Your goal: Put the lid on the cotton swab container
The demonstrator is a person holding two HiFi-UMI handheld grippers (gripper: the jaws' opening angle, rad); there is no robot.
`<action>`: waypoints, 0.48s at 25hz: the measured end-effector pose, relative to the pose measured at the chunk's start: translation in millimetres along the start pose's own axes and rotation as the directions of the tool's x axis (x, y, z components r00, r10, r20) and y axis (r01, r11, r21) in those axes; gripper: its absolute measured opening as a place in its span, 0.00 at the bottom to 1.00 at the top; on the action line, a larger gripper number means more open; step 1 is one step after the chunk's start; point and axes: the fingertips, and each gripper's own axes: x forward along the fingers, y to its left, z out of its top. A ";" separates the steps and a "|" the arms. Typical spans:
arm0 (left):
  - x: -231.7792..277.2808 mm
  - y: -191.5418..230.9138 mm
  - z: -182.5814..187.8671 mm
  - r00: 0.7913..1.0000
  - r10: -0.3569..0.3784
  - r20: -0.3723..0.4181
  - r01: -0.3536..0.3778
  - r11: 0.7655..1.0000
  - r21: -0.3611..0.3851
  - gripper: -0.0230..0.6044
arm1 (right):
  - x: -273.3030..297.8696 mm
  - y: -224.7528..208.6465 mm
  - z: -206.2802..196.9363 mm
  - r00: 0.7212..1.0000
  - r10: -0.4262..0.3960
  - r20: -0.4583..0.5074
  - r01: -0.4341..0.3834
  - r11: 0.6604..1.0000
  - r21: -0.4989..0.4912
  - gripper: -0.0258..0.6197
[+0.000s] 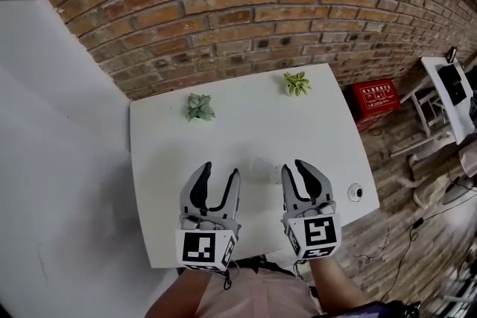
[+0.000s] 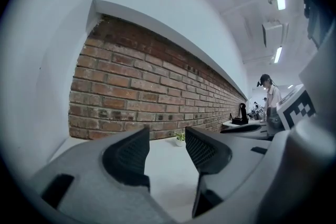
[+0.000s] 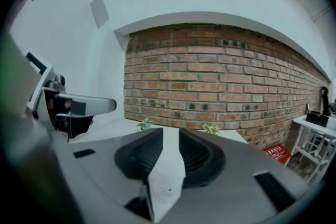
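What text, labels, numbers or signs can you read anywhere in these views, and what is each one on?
No text here can be read as words.
Red box, at the right of the head view: white print on its top, too small and blurred to read.
Cubes on the left gripper and right gripper: black-and-white square marker patterns only, no letters or digits.

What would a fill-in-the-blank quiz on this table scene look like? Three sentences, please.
1. The wall behind the white table is built of ___.
2. At the table's far edge stand ___ small potted plants.
3. The box on the floor to the right of the table is coloured ___.
Missing words: brick; two; red.
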 end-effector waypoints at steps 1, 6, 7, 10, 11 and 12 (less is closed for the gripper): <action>4.1 4.7 -0.9 1.000 -0.001 -0.003 0.001 1.000 -0.006 0.37 | 5.5 -0.3 -0.8 1.000 -0.005 -0.008 0.004 1.000 -0.002 0.19; 23.6 20.6 -8.2 1.000 -0.017 -0.019 0.017 1.000 -0.023 0.37 | 21.7 -5.4 1.9 1.000 -0.028 -0.013 0.028 1.000 -0.004 0.19; 26.5 21.2 -9.8 1.000 -0.016 -0.022 0.016 1.000 -0.026 0.37 | 22.1 -7.8 0.2 0.999 -0.028 -0.015 0.028 1.000 -0.003 0.19; 31.0 19.0 -14.3 1.000 -0.008 -0.030 0.007 1.000 -0.027 0.37 | 20.4 -15.6 -11.5 0.999 -0.025 -0.026 0.025 1.000 0.007 0.19; 33.2 19.4 -16.2 0.999 -0.001 -0.032 0.000 1.000 -0.027 0.37 | 21.2 -17.6 -15.2 0.999 -0.021 -0.029 0.021 1.000 0.004 0.19; 34.8 20.7 -18.6 0.999 0.011 -0.036 -0.012 0.999 -0.031 0.36 | 22.1 -18.8 -19.0 0.999 -0.014 -0.034 0.014 1.000 -0.003 0.19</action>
